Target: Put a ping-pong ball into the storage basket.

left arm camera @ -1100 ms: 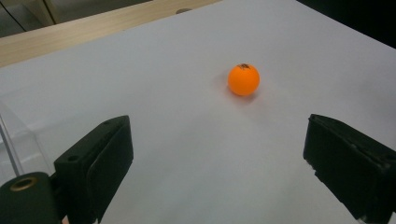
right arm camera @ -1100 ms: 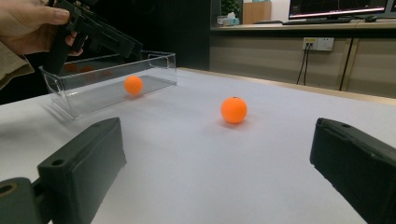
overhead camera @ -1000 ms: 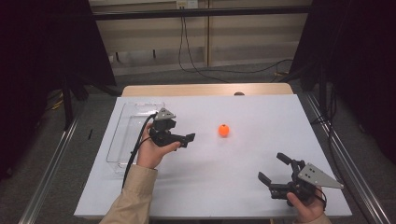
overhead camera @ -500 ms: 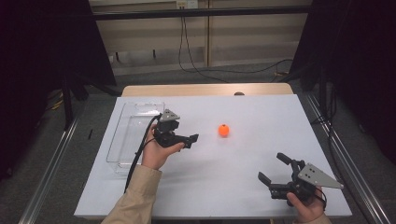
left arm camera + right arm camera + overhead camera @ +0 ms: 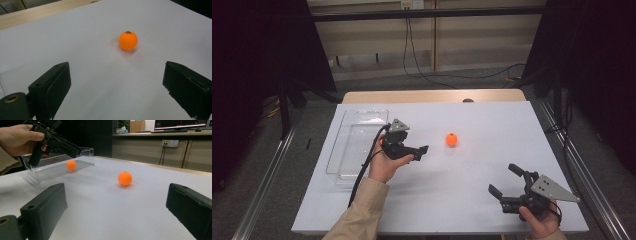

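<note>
From the high view, a white desk [image 5: 472,200] carries an orange ball [image 5: 452,139] near its middle, standing free on the bare surface. To its left the left claw [image 5: 422,150] is held above the desk in the person's hand, its jaws pointing toward the ball and stopping a little short of it; they stand apart with nothing between them. A clear plastic tray [image 5: 357,145] lies along the desk's left side, just behind that hand. The right claw [image 5: 502,180] sits low at the near right corner, well apart from the ball, its jaws spread and empty (the grey three-cornered plate on top catches the light).

In the left gripper view, the left claw [image 5: 116,82] shows both black jaws released, wide apart, and the orange ball [image 5: 128,40] rests on the white desk [image 5: 75,50] beyond them, slightly right of the gap's middle and touching neither jaw.

In the right gripper view, the right claw [image 5: 116,202] is likewise released, with bare desk [image 5: 112,207] between its jaws. The orange ball [image 5: 125,178] sits farther off, ahead of the gap. Beyond it at the left stands the clear plastic tray [image 5: 85,157], with a second orange ball [image 5: 71,165] seen through its wall, and the left claw [image 5: 75,150] is held in the hand above the tray's near side.
</note>
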`<state>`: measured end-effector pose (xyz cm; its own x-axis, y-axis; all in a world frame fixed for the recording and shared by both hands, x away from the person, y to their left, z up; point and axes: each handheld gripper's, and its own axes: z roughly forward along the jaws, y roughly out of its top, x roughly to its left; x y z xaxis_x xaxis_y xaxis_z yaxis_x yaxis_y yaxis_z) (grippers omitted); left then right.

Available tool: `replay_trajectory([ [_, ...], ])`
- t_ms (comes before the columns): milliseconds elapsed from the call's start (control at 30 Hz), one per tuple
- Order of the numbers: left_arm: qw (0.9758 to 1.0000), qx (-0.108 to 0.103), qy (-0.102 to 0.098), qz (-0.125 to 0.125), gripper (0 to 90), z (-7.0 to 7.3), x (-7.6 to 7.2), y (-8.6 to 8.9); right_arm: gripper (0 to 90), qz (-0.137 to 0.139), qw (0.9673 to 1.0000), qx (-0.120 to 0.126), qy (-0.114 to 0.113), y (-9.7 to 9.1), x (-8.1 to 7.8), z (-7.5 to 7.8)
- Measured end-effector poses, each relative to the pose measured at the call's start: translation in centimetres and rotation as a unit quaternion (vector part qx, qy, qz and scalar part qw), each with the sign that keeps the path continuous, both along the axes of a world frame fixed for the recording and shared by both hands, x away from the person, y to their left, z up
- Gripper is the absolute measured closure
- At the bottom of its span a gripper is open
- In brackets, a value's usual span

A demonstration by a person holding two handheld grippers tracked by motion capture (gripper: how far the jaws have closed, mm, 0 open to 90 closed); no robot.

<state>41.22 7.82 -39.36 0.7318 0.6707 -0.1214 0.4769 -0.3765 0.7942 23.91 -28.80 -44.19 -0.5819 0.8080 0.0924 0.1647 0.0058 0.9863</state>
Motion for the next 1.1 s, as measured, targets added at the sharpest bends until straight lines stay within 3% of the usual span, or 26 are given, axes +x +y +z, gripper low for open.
replay_trajectory([
  [367,1.0000,0.004,-0.002,-0.007,8.0,-0.7,-0.1,-0.9,2.4,-0.001,1.0000,-0.001,0.000,0.0,0.0,0.0],
  [667,1.0000,-0.005,0.000,-0.007,8.0,-0.9,-0.2,-1.4,2.4,0.000,1.0000,-0.002,0.000,0.0,0.0,0.0],
  [1100,0.9999,0.005,0.004,-0.010,8.0,-1.6,-0.1,-2.1,2.4,0.000,1.0000,-0.003,0.000,0.0,0.0,0.0],
])
